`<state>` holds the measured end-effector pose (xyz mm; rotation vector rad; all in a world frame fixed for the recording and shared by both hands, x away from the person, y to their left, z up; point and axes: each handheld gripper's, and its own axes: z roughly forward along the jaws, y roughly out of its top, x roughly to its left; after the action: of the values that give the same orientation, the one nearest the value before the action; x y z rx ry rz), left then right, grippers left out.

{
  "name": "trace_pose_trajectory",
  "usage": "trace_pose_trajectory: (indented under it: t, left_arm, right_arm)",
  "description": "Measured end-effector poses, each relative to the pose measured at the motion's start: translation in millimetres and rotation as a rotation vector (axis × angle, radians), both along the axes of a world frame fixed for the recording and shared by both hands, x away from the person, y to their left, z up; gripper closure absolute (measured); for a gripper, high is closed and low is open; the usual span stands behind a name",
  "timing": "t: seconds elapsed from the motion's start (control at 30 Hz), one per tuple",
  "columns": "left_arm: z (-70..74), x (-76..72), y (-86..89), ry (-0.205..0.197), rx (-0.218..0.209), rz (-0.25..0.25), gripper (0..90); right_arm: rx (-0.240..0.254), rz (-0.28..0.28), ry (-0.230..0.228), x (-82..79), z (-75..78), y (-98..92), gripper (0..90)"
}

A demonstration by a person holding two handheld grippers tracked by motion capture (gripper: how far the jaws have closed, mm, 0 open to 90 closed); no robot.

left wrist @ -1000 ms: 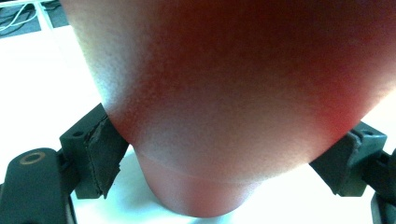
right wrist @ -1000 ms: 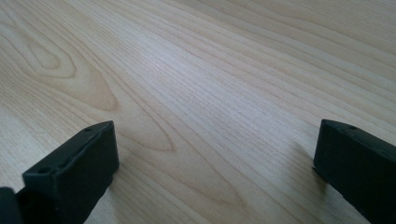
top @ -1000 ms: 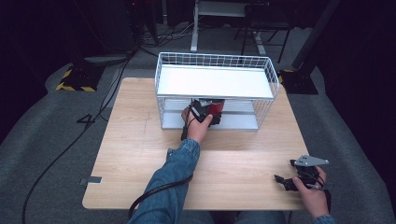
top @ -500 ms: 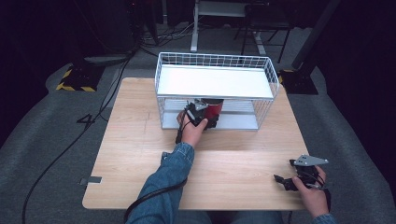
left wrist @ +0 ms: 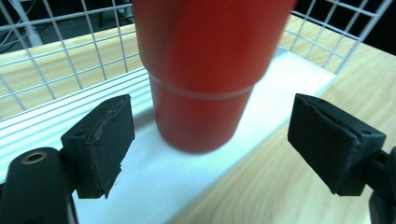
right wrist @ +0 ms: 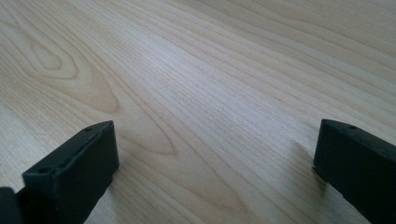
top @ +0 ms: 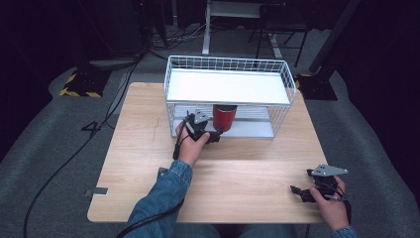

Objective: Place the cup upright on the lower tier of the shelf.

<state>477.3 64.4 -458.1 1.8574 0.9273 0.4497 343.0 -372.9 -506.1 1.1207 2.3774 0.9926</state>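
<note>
A red cup (top: pixel 224 117) stands upright on the lower shelf of a white wire rack (top: pixel 228 87), near the shelf's front edge. My left gripper (top: pixel 210 135) sits just in front of the rack, pointing at the cup. In the left gripper view the red cup (left wrist: pixel 205 79) rises just beyond the left gripper (left wrist: pixel 212 112), whose pads (left wrist: pixel 105 140) stand wide apart, clear of the cup on both sides. My right gripper (top: pixel 302 191) hovers low near the table's front right corner. In its own view the right gripper (right wrist: pixel 215 130) is open over bare wood.
The wire rack stands at the back middle of the wooden table (top: pixel 138 163), its white top shelf (top: pixel 228 85) bare. A cable (top: pixel 64 163) runs across the grey floor at the left. Dark stands and chair legs are behind the table.
My left hand has drawn back out of the rack, toward the left and the front. The red cup stays standing on the lower shelf. The right hand has not moved.
</note>
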Motion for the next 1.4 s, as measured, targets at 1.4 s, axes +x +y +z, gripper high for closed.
trace_pose_trajectory:
  t: [1.4]
  left_arm:
    - [46.9, -132.4, 98.1, -0.023, 0.187, -0.092, 15.6]
  right_arm:
    - [-0.002, 0.011, 0.001, 5.3, 0.2, 1.9, 0.3]
